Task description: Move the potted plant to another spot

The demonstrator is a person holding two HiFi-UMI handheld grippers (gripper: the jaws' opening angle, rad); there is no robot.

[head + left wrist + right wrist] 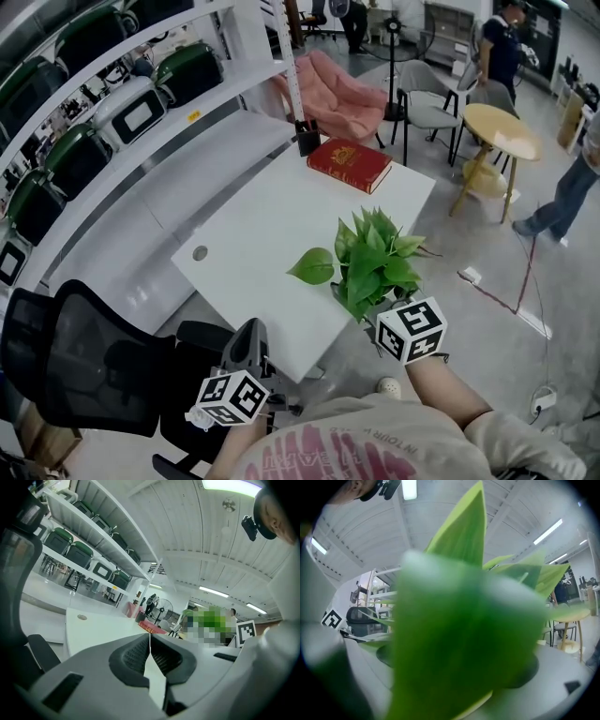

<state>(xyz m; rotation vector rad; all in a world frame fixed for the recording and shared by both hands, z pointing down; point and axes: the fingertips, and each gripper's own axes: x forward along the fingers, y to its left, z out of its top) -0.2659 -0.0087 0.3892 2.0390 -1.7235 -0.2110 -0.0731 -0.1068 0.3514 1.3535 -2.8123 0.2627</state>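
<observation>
Foliage of the green leafy potted plant [373, 262], at the white rectangular table's [253, 234] near corner, fills the right gripper's [411, 330] wide-set jaws, hiding any grip on its pot. The left gripper [150, 656], pinched together and empty, waits clear.

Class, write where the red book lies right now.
In the head view, the red book lies at the far end of the table, beside a black holder, beyond the potted plant.
</observation>
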